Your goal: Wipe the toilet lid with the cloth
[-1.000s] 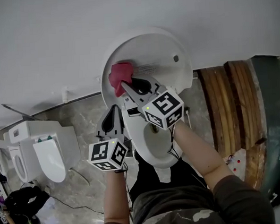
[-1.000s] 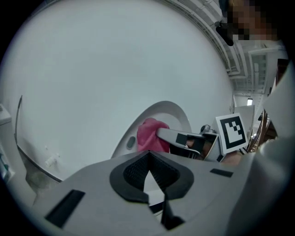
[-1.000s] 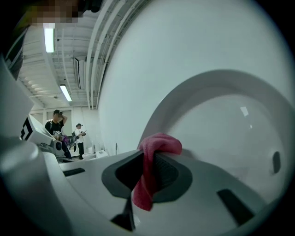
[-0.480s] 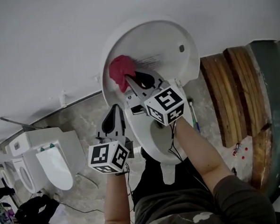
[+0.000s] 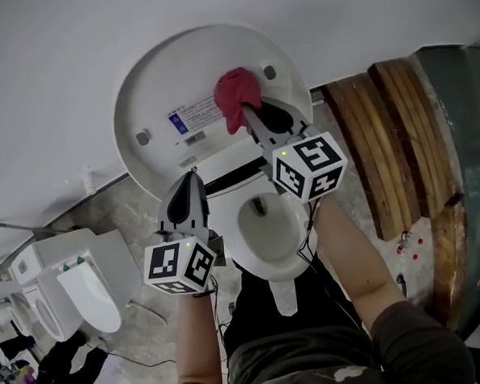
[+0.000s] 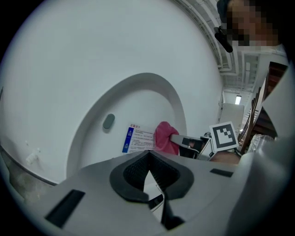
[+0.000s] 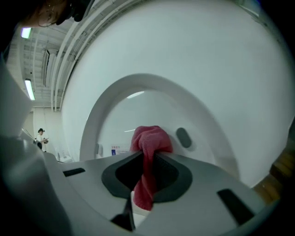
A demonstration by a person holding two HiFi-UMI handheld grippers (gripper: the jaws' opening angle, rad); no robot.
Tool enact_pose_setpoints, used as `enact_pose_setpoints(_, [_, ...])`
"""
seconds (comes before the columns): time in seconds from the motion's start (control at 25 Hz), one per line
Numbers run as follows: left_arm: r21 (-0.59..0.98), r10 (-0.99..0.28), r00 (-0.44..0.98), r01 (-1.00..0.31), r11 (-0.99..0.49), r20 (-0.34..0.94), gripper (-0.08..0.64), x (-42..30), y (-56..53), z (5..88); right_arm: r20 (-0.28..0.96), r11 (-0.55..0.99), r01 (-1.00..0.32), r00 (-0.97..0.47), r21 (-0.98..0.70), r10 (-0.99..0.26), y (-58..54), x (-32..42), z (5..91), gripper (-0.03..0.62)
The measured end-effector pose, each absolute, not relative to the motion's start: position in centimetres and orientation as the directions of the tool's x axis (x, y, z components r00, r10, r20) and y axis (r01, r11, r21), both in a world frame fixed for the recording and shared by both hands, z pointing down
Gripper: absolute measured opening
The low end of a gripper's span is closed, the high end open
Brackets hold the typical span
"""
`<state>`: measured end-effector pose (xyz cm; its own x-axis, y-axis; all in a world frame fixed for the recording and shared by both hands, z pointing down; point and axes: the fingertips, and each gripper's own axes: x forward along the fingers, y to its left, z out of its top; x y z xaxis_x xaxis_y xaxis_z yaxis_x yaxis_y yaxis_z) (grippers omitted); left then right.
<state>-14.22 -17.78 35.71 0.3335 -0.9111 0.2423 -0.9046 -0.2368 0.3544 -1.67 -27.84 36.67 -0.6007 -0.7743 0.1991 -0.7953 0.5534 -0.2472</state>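
Observation:
The white toilet lid [image 5: 156,79] stands raised against the wall, its inner face toward me, with a printed label [image 5: 193,118] near its middle. A red cloth [image 5: 236,96] is bunched against the lid's right part, just left of a grey bumper [image 5: 269,72]. My right gripper [image 5: 250,113] is shut on the cloth [image 7: 150,138], which hangs down between its jaws. My left gripper [image 5: 192,178] is shut and holds nothing, below the lid's lower edge. From the left gripper view the cloth [image 6: 163,137] sits right of the label [image 6: 137,139].
The open toilet bowl [image 5: 297,261] lies below the grippers, close to the person's legs. A second white toilet [image 5: 83,278] stands at the left. Wooden planks [image 5: 391,137] lean at the right, next to a dark green panel [image 5: 466,173].
My right gripper has carried the cloth across the lid from its left part to its right part, near the bumper. The left gripper has shifted slightly, staying shut.

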Motion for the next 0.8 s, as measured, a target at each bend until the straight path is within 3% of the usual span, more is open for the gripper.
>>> enact_pose_setpoints(0.44, [0.381,-0.908,0.35,-0.891,-0.248,0.228,0.006,-7.7,-18.0,36.6,0.215,0.499,-0.823,-0.557,-0.27,-0.802,-26.8,5.5,37.9,0.043])
enact_pose_setpoints(0.8, [0.384,-0.947,0.216,-0.916,-0.114,0.236,0.006,-15.5,-15.5,37.4,0.226,0.719,-0.659,-0.752,-0.219,-0.62,-22.0,-6.3,38.8,0.043])
